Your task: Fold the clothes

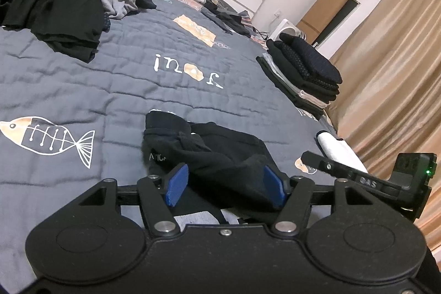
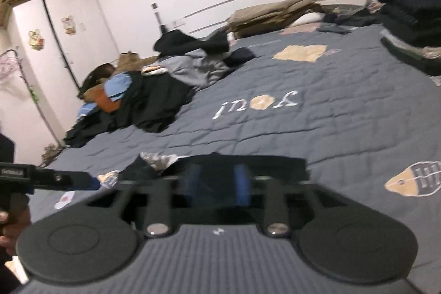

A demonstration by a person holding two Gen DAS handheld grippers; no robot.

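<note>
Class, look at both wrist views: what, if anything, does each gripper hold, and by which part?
Left gripper: crumpled black garment lies between its blue pads, near edge; grip unclear. Right gripper: too blurred to tell.

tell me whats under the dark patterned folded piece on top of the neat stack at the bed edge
Under the dark patterned folded garment lie more folded black layers, then pale cream ones, with dark pieces at the bottom, all resting on the grey quilted bedspread. How many items there are is hidden.

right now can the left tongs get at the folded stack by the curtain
Probably not as things stand. The left tongs have a black garment between their pads, and the folded stack lies well beyond it across open quilt. Nothing blocks the way; the person would need to reach forward.
</note>
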